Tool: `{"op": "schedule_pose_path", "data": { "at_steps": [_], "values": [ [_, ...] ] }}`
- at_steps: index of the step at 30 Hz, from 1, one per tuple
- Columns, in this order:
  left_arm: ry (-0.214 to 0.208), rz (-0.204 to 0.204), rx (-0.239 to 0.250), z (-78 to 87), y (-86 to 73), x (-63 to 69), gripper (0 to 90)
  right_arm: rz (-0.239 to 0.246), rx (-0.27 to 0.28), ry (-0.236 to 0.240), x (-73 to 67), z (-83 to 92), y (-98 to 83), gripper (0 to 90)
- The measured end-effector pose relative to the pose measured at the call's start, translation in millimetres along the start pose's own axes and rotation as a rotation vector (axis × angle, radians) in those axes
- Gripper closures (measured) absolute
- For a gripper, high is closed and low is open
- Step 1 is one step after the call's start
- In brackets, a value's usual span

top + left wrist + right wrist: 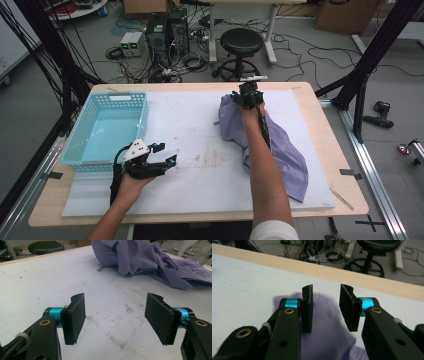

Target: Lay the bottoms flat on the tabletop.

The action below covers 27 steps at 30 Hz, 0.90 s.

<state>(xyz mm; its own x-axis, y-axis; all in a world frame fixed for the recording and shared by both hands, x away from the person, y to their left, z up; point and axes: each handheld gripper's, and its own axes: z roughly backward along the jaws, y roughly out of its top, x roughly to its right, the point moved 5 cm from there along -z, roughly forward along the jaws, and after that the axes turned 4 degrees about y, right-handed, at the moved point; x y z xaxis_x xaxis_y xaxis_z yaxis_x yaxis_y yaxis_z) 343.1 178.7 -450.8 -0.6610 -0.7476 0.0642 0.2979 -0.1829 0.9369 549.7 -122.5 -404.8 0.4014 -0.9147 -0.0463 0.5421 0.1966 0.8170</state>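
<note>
I have the purple shirt [280, 145] lying crumpled on the right half of the tabletop [200, 130], with my right claw [248, 95] poised over its far end, jaws parted and gripping nothing. My left claw [159, 160] waits wide open beside the blue basket [107, 127]. I judge I'm regrasping; next I need a firm pinch on that bunched edge.

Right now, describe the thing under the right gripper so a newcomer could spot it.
On the white mat covering the table, look right of centre. The crumpled purple shirt lies there, running toward the near right corner. It is the one soft cloth item; the turquoise basket sits far left.
</note>
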Motion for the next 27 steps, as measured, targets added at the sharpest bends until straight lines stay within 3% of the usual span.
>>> {"op": "schedule_pose_path", "data": {
  "at_steps": [2, 3, 4, 6, 7, 9, 14, 19, 24, 27],
  "values": [
    [0.002, 0.003, 0.0, 0.5, -0.1, -0.5, 33.1, 0.004, 0.016, 0.036, -1.5, 10.6, -3.4, 57.2],
    [0.002, 0.005, -0.001, 0.8, -0.2, -0.7, 33.1, 0.005, 0.022, 0.075, -3.2, 17.4, -5.9, 56.8],
    [0.001, 0.006, 0.001, 1.2, -0.1, -0.7, 33.1, 0.015, 0.058, 0.096, -5.3, 26.4, -9.7, 57.2],
    [-0.002, 0.011, 0.009, 1.1, 1.2, 0.0, 33.1, 0.043, 0.034, 0.112, -8.2, 42.0, -19.2, 57.3],
    [-0.004, 0.006, 0.01, 0.6, 2.1, -0.1, 33.1, 0.073, 0.062, 0.118, -10.4, 50.9, -25.7, 58.7],
    [-0.005, 0.006, 0.018, -0.5, 3.9, 0.1, 33.1, 0.101, 0.054, 0.14, -13.5, 64.6, -41.5, 58.7],
    [-0.015, 0.014, 0.04, 0.0, 7.6, -0.5, 33.1, 0.208, 0.008, 0.152, -24.1, 84.9, -90.2, 51.3],
    [-0.022, 0.024, 0.052, -0.4, 9.9, -1.0, 33.1, 0.244, -0.087, 0.199, -38.5, 82.2, -123.4, 51.3],
    [-0.023, 0.025, 0.056, -1.4, 10.5, -1.4, 33.1, 0.294, -0.21, 0.193, -45.3, 63.2, -141.3, 49.3],
    [-0.02, 0.028, 0.056, -0.4, 10.7, -3.3, 33.1, 0.3, -0.237, 0.212, -44.8, 58.9, -142.8, 65.1]
  ]
}}
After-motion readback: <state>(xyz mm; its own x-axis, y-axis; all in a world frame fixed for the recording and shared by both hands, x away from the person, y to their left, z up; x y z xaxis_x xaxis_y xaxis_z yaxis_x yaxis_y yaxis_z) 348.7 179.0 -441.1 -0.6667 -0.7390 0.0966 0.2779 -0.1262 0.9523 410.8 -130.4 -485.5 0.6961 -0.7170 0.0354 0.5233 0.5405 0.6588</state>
